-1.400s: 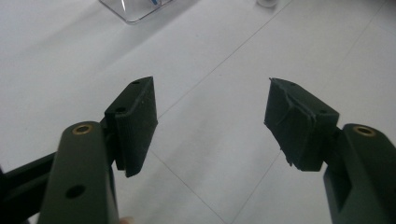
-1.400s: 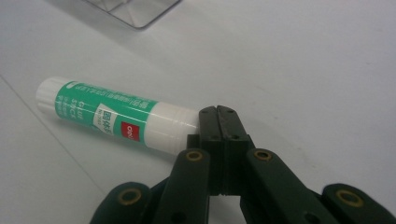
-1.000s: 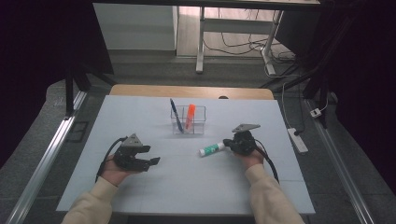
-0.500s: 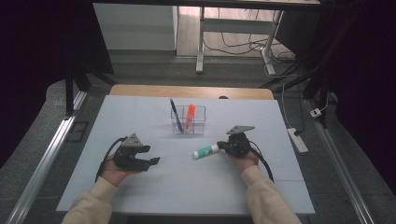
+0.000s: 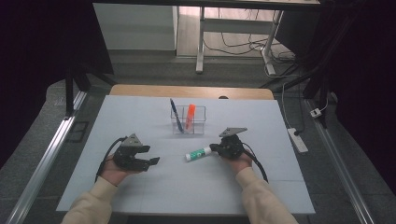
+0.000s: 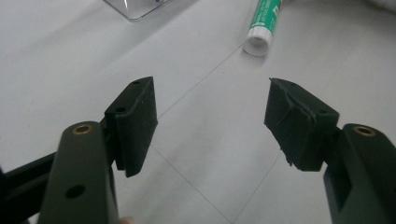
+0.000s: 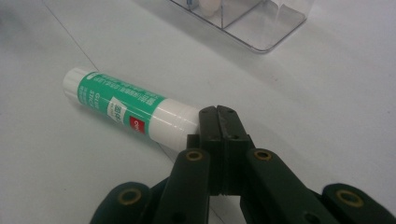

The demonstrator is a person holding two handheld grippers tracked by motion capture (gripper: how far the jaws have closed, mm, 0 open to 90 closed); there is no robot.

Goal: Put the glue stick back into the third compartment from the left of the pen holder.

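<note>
The right tongs are closed with nothing between them, their tips against the end of the glue stick lying on the desk, apparently nudging it toward the left tongs, which wait open. Next, probably a grasp to lift it into the holder.

A pale grey-white tabletop stands in the middle of a dim room, with a strip of bare wood along its far edge. Beyond that edge, a grey floor runs to a white desk frame with loose cables beneath it. Right of the tabletop, a white power strip lies on the floor. Left of it runs a metal rail. Both outer sides are dark.
</note>
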